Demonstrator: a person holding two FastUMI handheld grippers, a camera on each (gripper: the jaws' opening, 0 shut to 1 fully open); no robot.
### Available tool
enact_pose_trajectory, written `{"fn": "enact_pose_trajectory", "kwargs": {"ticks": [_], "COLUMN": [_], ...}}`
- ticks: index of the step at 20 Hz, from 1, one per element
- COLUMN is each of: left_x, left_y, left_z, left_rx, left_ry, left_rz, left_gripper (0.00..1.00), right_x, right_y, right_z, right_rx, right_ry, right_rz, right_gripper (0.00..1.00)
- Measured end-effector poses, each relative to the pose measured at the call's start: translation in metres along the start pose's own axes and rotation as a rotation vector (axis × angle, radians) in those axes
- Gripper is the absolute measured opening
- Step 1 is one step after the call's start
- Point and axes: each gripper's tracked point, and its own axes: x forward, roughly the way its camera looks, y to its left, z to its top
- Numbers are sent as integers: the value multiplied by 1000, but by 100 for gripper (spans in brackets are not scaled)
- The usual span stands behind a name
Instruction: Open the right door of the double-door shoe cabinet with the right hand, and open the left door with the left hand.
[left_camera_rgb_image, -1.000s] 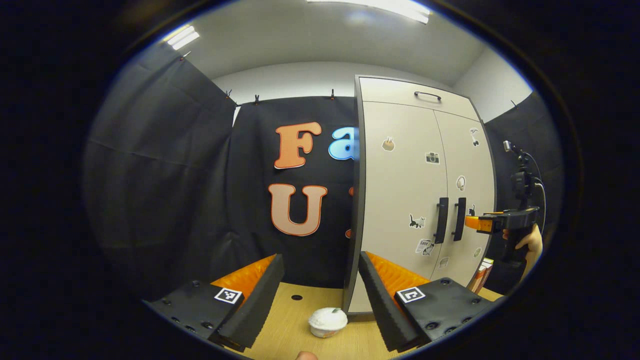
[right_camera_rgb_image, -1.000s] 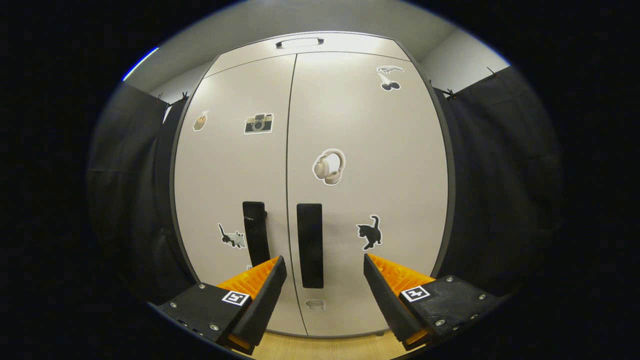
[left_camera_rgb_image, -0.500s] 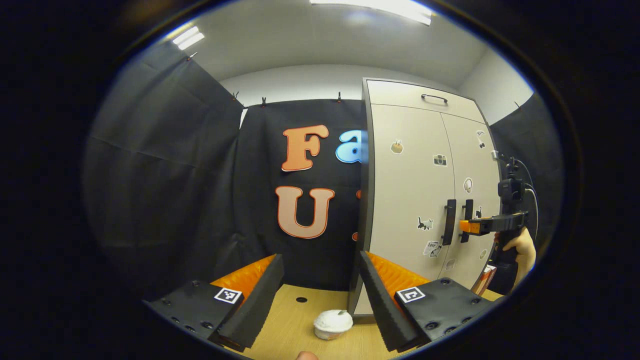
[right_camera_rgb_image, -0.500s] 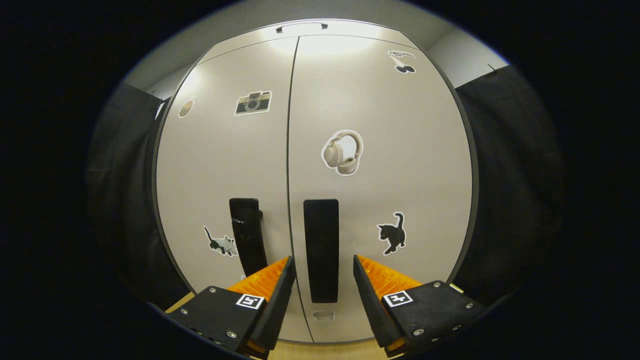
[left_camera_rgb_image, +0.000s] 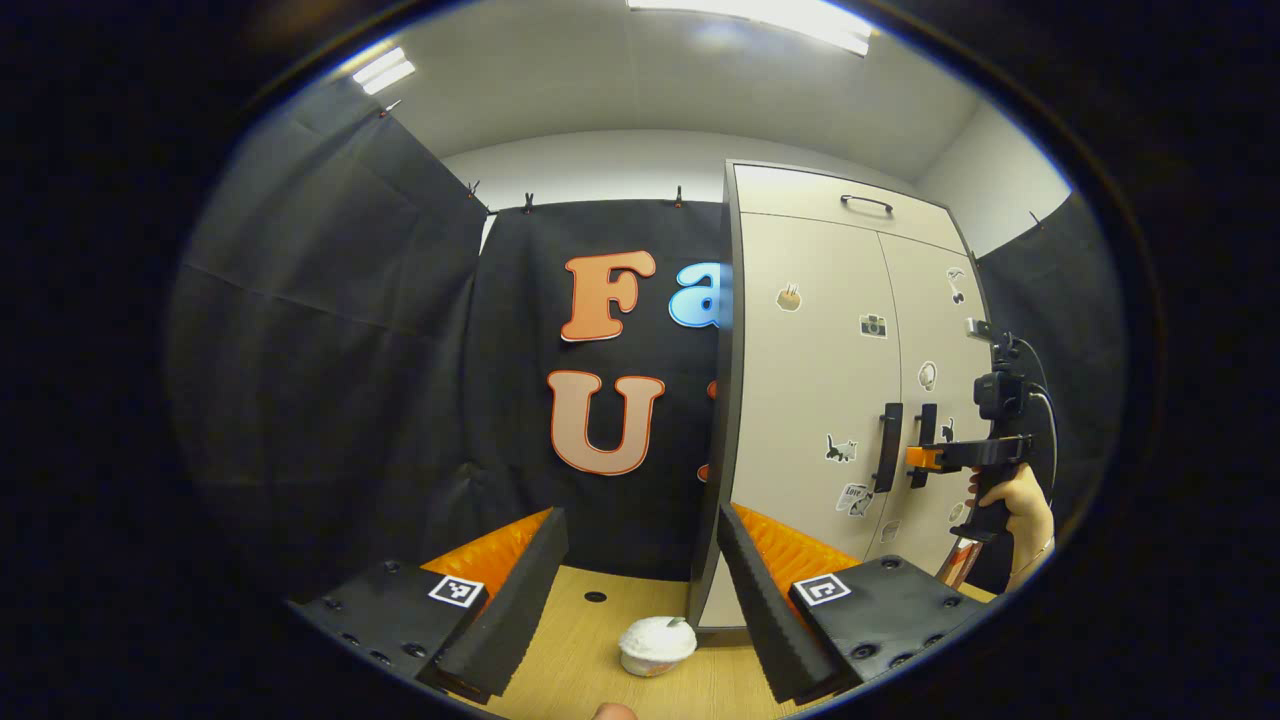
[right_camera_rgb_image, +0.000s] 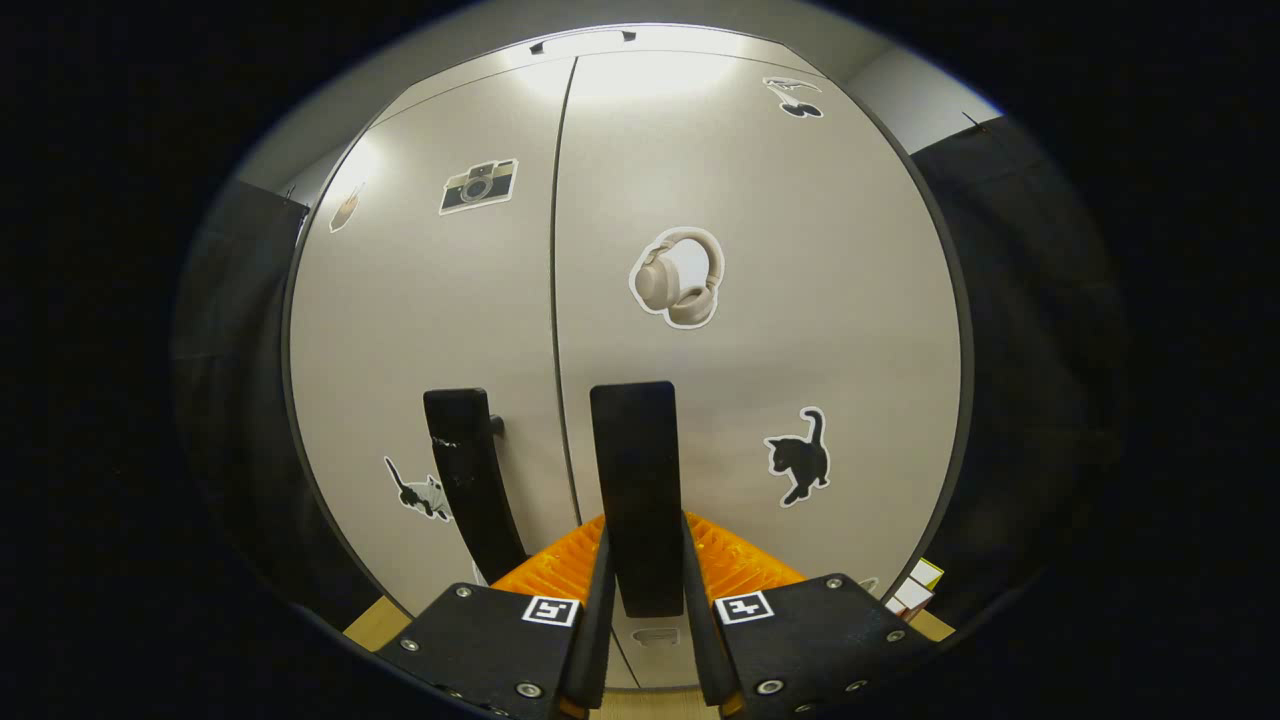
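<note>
The pale shoe cabinet (left_camera_rgb_image: 820, 350) stands on the right in the left gripper view, both doors closed, with stickers on them. In the right gripper view the right door (right_camera_rgb_image: 780, 300) and left door (right_camera_rgb_image: 420, 320) are close up. My right gripper (right_camera_rgb_image: 645, 590) is shut on the right door's black handle (right_camera_rgb_image: 635, 470), one finger on each side. The left door's handle (right_camera_rgb_image: 462, 475) is free. A hand (left_camera_rgb_image: 1010, 495) holds that right gripper (left_camera_rgb_image: 925, 457) at the handles. My left gripper (left_camera_rgb_image: 640, 590) is open, well short of the cabinet's left corner.
A small white lidded cup (left_camera_rgb_image: 656, 643) sits on the wooden table (left_camera_rgb_image: 560, 660) between my left gripper's fingers, near the cabinet's base. A small hole (left_camera_rgb_image: 594, 597) marks the tabletop. Small boxes (right_camera_rgb_image: 915, 590) lie by the cabinet's lower right corner.
My right gripper moved in to the right door's handle and its fingers went from wide open to shut on it. The left gripper only shifted slightly.
</note>
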Motion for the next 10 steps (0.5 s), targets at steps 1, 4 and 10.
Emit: {"fn": "enact_pose_trajectory", "kwargs": {"ticks": [1,4,10], "left_x": [0,0,3], "left_y": [0,-1,0], "left_z": [0,-2,-7], "left_rx": [6,1,-2], "left_ry": [3,14,24], "left_rz": [-2,-14,-28], "left_gripper": [96,96,97], "right_x": [-1,-1,-11], "right_y": [0,-1,-2], "right_z": [0,-1,0], "right_rx": [4,4,7], "right_ry": [-2,-2,-6], "right_rz": [-4,-5,7], "right_gripper": [35,30,13]}}
